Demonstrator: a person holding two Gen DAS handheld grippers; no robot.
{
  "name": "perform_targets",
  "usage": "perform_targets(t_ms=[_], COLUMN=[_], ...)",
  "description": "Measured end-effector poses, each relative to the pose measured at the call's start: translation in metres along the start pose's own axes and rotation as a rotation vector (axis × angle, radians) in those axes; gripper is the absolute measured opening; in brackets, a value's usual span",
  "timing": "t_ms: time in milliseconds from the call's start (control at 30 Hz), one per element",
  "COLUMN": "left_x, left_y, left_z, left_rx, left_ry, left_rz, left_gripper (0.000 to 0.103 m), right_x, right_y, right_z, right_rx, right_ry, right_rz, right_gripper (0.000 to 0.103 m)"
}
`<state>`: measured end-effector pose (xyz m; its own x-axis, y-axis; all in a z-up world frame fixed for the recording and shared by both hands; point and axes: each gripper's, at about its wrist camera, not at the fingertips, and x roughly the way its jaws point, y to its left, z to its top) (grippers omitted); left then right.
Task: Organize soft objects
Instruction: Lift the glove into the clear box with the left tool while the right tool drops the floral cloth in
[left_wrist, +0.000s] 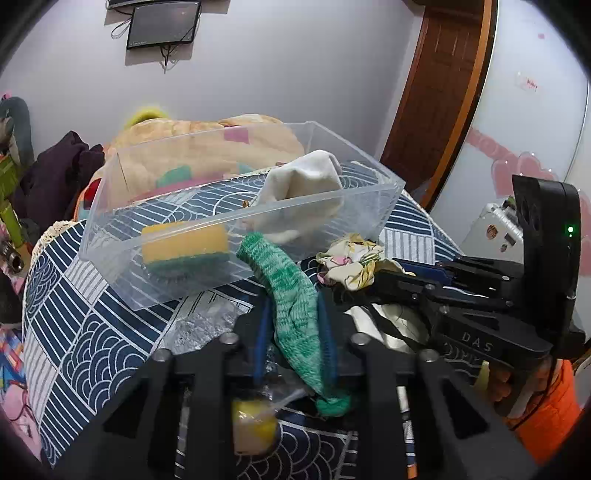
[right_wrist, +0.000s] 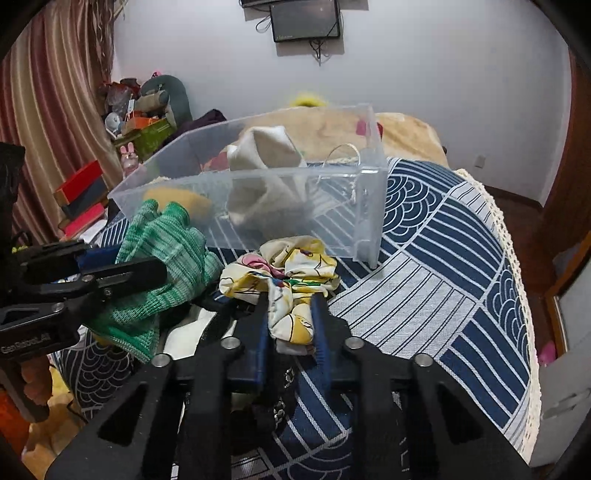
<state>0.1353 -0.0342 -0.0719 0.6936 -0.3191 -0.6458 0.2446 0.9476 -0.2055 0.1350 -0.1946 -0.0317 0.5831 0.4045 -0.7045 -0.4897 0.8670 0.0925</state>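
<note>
Patterned bedspread (right_wrist: 461, 258) beneath — left gripper (left_wrist: 295, 325) clamps green sock (left_wrist: 291, 295); right gripper (right_wrist: 290, 325) clamps floral scrunchie (right_wrist: 284, 277).

Wall-mounted monitor (right_wrist: 306, 20), wooden door (left_wrist: 439, 92), striped curtain (right_wrist: 48, 110), blue patterned tablecloth (right_wrist: 461, 266)

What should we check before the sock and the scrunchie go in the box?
1. Left tool shut on green sock: ok.
2. Right tool shut on floral scrunchie: ok.
3. Clear plastic box open on top: ok.
4. Room left in box beside yellow sponge and white sock: ok.
5. Sock and scrunchie lifted clear of the cloth: cannot tell.
</note>
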Motion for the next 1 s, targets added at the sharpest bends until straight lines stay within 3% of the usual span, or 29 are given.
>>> perform_targets(t_ms=[100,467,767,1000], left_x=[-0.008,-0.052,-0.080,-0.078], left_y=[0.001,-0.005,0.000,0.016], left_z=[0.001,0.015,0.033,0.057], left_rx=[-0.010,-0.015,-0.030,-0.042], left_ry=[-0.016,-0.132,-0.230,-0.275], left_rz=[-0.013,-0.029,-0.021,0.020], left_gripper=[0.012,0.012,0.012,0.012], right_x=[-0.012,-0.066,-0.073,-0.057], right_y=[-0.001,0.006,0.012,0.023], right_z=[-0.001,0.006,0.028,0.048], right_rx=[0.004,-0.014,-0.023,-0.055], right_ry=[-0.033,-0.176,-0.252,-0.271], right_rz=[-0.008,-0.001,0.019,0.031], right_gripper=[0.015,0.014,0.015,0.015])
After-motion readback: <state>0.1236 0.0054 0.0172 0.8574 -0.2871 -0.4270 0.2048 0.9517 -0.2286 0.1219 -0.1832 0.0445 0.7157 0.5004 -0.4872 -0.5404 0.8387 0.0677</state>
